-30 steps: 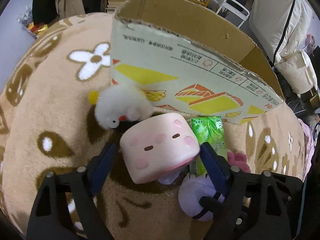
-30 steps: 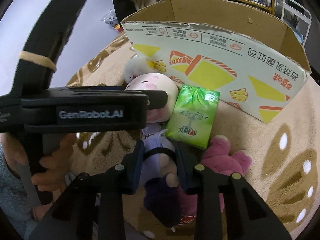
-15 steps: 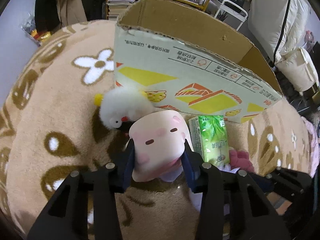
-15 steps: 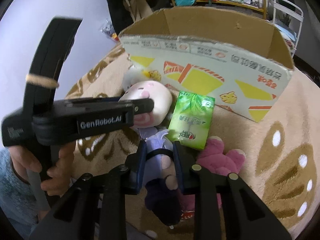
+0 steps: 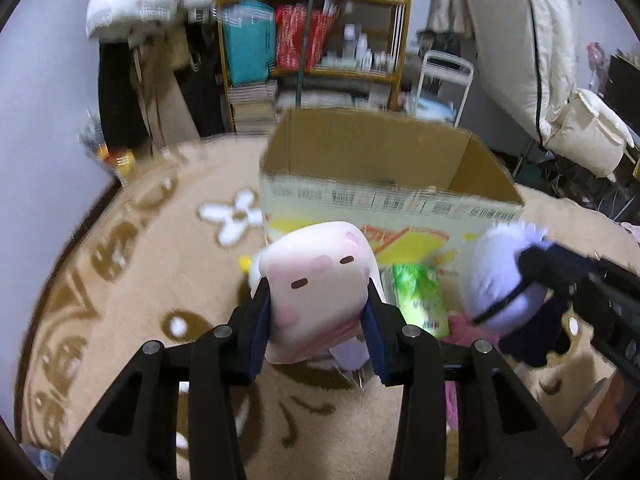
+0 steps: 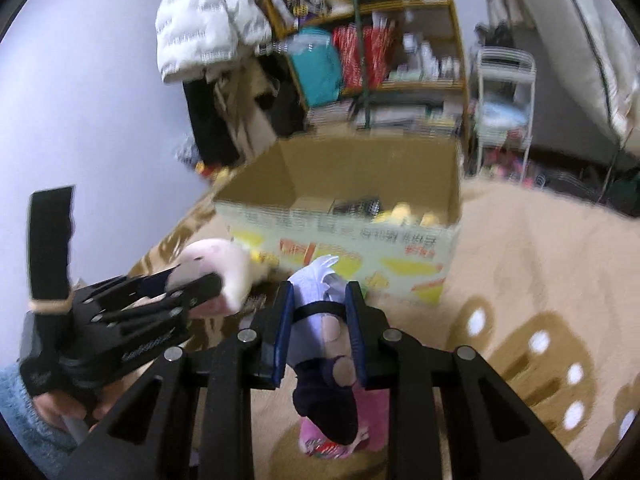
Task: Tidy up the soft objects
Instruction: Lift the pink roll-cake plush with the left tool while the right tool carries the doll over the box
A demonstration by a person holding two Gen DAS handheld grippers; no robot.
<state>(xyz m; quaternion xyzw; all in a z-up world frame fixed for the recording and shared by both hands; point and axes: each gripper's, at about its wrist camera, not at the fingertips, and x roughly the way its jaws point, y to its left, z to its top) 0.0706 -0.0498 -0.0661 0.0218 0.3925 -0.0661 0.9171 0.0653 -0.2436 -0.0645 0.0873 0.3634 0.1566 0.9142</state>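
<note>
Left wrist view: left gripper (image 5: 318, 322) clamped on pink plush (image 5: 316, 284), pads pressed into both sides, toy raised clear of beige rug (image 5: 140, 280) and hanging short of cardboard box (image 5: 384, 184). Right wrist view: right gripper (image 6: 320, 328) closed tight on purple doll (image 6: 320, 332), white-haired head upward, dark legs dangling below the pads.

Progress, judged from the layout: two soft things lifted, neither yet over the box opening. Inside the box, a few items visible against the far wall, yellow and dark, too blurred to name. Left on the rug in front of the box: green tissue pack (image 5: 418, 300), magenta plush (image 6: 360, 420) under the doll, and a white fluffy toy mostly hidden behind the pink plush. Most of the sorting apparently ahead.

Against the earlier frames: a second ago left jaws wide around the pink plush resting on the rug, now squeezed in on it; right jaws already gripping the doll then, a touch tighter now. Both toys up off the rug, both cameras tipped upward so that shelves (image 5: 312, 40) and hanging coats fill the top of each view, box interior newly exposed
</note>
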